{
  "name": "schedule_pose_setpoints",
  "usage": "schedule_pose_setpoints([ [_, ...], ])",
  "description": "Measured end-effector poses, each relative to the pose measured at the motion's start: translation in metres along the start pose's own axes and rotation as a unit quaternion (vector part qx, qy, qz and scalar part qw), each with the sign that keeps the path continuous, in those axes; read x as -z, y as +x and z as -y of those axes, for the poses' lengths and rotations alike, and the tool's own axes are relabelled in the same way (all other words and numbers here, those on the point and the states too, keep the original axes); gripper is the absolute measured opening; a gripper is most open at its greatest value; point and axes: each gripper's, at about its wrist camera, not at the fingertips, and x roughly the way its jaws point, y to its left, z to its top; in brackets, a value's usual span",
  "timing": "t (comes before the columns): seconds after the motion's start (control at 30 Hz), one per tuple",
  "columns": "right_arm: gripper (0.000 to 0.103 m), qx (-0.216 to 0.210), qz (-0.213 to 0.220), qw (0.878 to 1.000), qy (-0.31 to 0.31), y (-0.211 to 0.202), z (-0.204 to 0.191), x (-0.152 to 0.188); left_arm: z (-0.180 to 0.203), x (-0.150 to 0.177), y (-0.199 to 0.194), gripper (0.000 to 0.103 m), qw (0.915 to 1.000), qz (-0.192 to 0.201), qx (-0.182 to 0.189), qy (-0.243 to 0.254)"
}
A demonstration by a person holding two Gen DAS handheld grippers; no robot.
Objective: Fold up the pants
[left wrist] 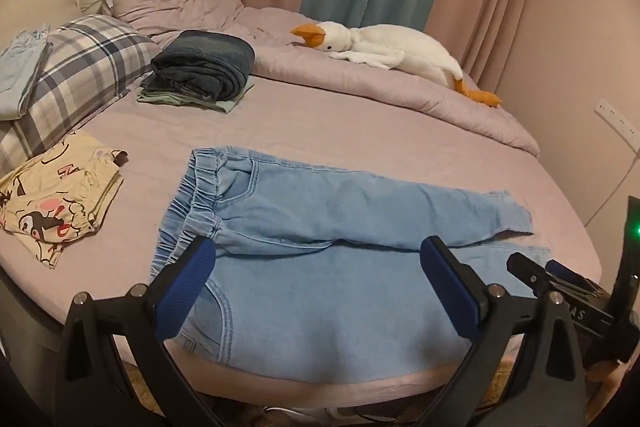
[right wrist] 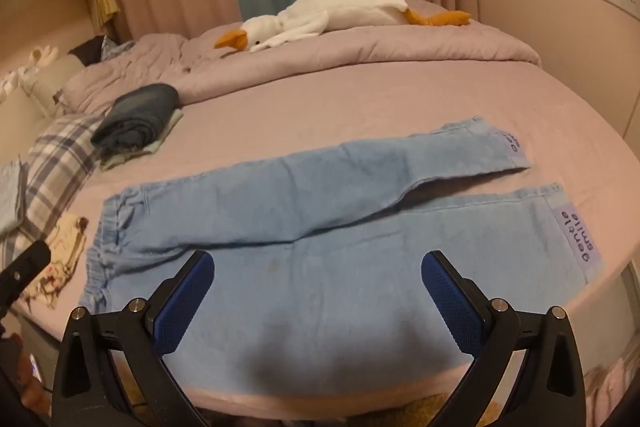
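Light-blue pants [left wrist: 320,227] flat on bed [left wrist: 360,123], waistband left, legs right. Left tool [left wrist: 320,281] and right tool [right wrist: 318,285] both spread wide above near edge, nothing pinched.

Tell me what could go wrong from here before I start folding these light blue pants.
1. The light blue pants lie at the bed's near edge; a sideways pull might drag them off.
2. The legs are splayed, the far one angled away, so folding now may leave them uneven.
3. The cartoon-print garment lies near the waistband; the left gripper could snag it.
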Motion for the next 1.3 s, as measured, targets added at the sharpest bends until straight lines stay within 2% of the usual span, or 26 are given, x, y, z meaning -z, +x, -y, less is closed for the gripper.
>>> schedule_pose_setpoints([
  [0.27, 0.103, -0.009, -0.002, 1.0, -0.014, -0.001, -0.003, 0.006, 0.026, -0.016, 0.002, 0.102, 0.9995, -0.02, 0.0, 0.023],
  [0.5, 0.103, -0.014, -0.013, 1.0, -0.013, 0.008, 0.018, 0.014, 0.067, -0.026, 0.032, 0.102, 0.9981, -0.015, -0.006, 0.059],
  [0.67, 0.103, 0.002, -0.005, 1.0, -0.015, 0.008, 0.029, 0.005, 0.084, -0.04, 0.038, 0.102, 0.9966, -0.008, 0.01, 0.081],
  [0.77, 0.103, 0.019, 0.019, 0.999, -0.021, -0.005, 0.025, -0.009, 0.079, -0.045, 0.023, 0.102, 0.9966, 0.01, 0.031, 0.076],
  [0.87, 0.103, 0.009, 0.053, 0.998, -0.013, -0.018, 0.02, -0.012, 0.07, -0.044, 0.018, 0.102, 0.9965, 0.003, 0.041, 0.072],
  [0.97, 0.103, 0.018, 0.046, 0.999, 0.0, -0.016, 0.016, -0.002, 0.062, -0.041, 0.018, 0.102, 0.9975, -0.003, 0.04, 0.059],
  [1.1, 0.103, 0.005, 0.035, 0.999, 0.006, -0.019, 0.012, 0.01, 0.053, -0.033, 0.017, 0.102, 0.9969, -0.019, 0.062, 0.044],
  [1.2, 0.103, 0.008, 0.043, 0.999, 0.0, -0.022, 0.007, 0.007, 0.051, -0.031, 0.013, 0.102, 0.998, -0.011, 0.039, 0.047],
  [1.3, 0.103, 0.013, 0.055, 0.998, -0.001, -0.022, 0.003, 0.004, 0.044, -0.029, 0.01, 0.102, 0.9984, -0.008, 0.033, 0.046],
])
